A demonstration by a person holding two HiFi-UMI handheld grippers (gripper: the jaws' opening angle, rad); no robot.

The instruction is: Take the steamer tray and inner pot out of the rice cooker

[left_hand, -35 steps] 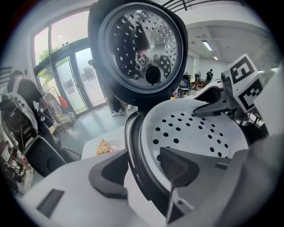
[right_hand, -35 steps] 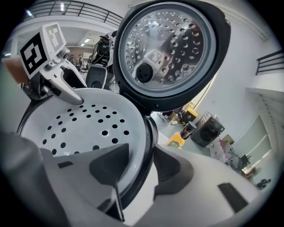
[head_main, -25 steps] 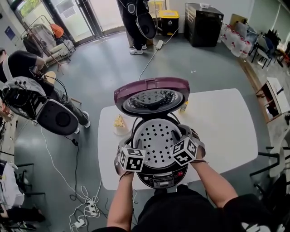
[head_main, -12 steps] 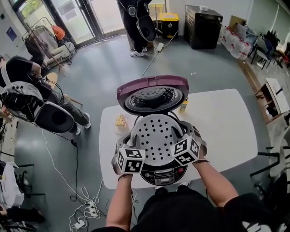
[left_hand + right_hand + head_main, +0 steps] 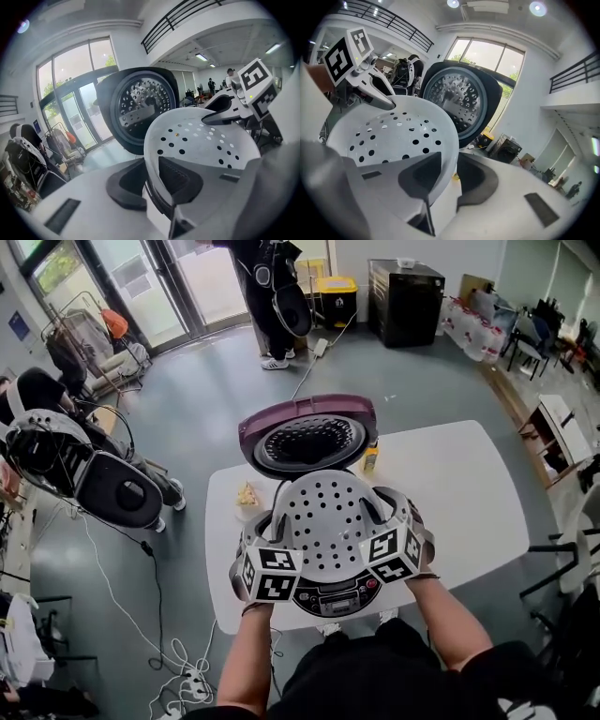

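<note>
1. My left hand-held gripper (image 5: 151, 187) is pinched narrow on the left rim of the steamer tray (image 5: 206, 140). My right hand-held gripper (image 5: 443, 180) is pinched the same way on the right rim.
2. A second ago the tray sat down in the rice cooker (image 5: 337, 597). Now I hold it raised above the cooker's mouth, level between both grippers, and it looks larger in the head view.
3. The tray covers the cooker's opening, so I cannot see the inner pot. Only the control panel shows below it.
4. The lid (image 5: 309, 424) stands open behind the tray, as before.
5. The cooker stands on the white bench (image 5: 459, 493).
6. A pale yellow thing (image 5: 247, 493) on the bench is too small to identify.
7. A person (image 5: 267, 287) stands far off by the doors, cut off at the top edge.
</note>
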